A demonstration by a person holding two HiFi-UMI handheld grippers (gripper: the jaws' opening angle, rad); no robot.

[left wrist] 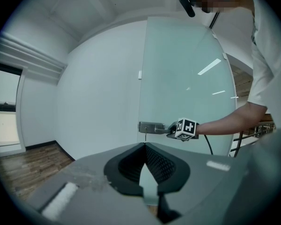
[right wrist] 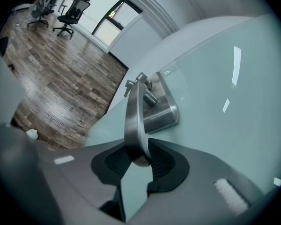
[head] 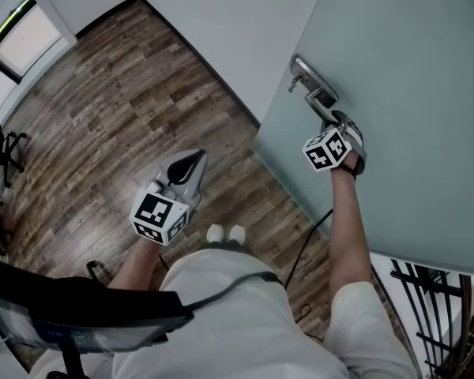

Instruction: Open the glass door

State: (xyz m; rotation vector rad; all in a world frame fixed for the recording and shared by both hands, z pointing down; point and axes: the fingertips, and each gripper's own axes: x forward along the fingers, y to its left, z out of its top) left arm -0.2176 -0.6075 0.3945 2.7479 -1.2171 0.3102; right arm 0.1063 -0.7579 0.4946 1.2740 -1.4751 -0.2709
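The frosted glass door (head: 411,93) fills the right of the head view, with its metal lever handle (head: 312,93) on a lock plate (right wrist: 161,111). My right gripper (head: 336,123) is at the free end of the handle (right wrist: 133,121). The lever lies between the jaws (right wrist: 139,161), which stand slightly apart around it, and I see no firm pinch. My left gripper (head: 196,158) hangs lower left, away from the door, pointing at it. Its jaws (left wrist: 144,144) are shut on nothing. From the left gripper view the door (left wrist: 187,78), the handle (left wrist: 152,127) and the right gripper's marker cube (left wrist: 186,128) show ahead.
White wall (head: 221,22) meets the door's hinge-side edge. Wood floor (head: 103,125) spreads left. Office chairs (right wrist: 70,13) stand by a far window. A dark chair back (head: 79,314) is at my lower left. A black railing (head: 438,306) is at the lower right, and a cable (head: 308,235) runs along the door's foot.
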